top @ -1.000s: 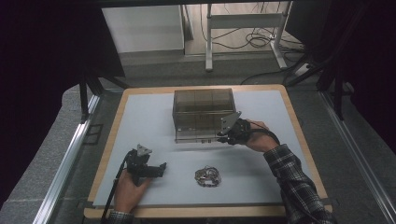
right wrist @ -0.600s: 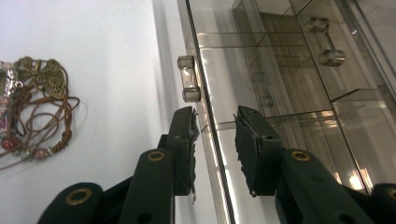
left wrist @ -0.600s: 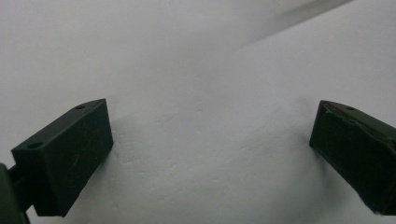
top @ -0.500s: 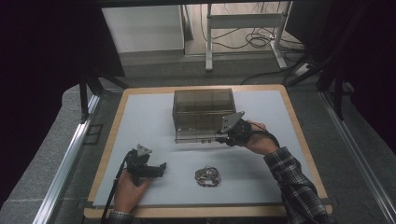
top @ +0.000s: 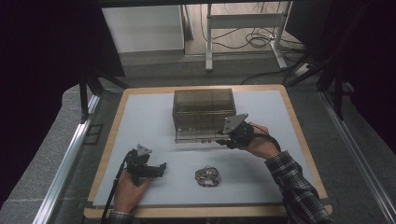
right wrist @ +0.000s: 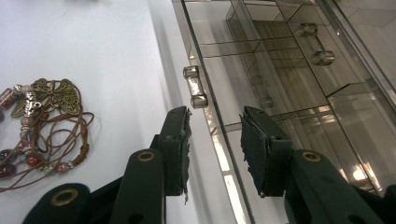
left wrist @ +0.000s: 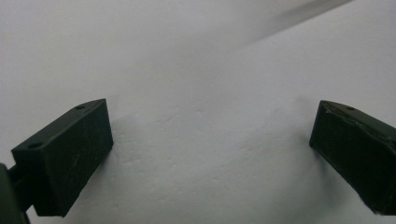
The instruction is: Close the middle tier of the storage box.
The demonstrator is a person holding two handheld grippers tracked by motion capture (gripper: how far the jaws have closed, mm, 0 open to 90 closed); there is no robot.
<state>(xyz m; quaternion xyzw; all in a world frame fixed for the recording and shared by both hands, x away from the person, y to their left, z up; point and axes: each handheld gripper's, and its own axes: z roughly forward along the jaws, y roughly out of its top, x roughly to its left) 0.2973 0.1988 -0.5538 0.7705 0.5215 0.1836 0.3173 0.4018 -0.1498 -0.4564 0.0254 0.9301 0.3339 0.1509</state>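
Up close, we see our right hand-held gripper [right wrist: 212, 135] with jaws just opening around the drawer box's [top: 203, 112] front edge, gripping nothing; our left hand-held gripper [left wrist: 210, 140] rests released on the surface [top: 140, 121].

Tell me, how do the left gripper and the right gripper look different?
The left gripper lies low on the white table, away from the box; the right gripper is at the smoky clear box. The left gripper's fingers stand wide apart; the right gripper's fingers are closer, just opening. Both are black, each in a hand.

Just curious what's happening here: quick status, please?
Right gripper jaws just been opening at smoky drawer box, nothing gripped. Left gripper open over mat. Bead necklace lies apart.
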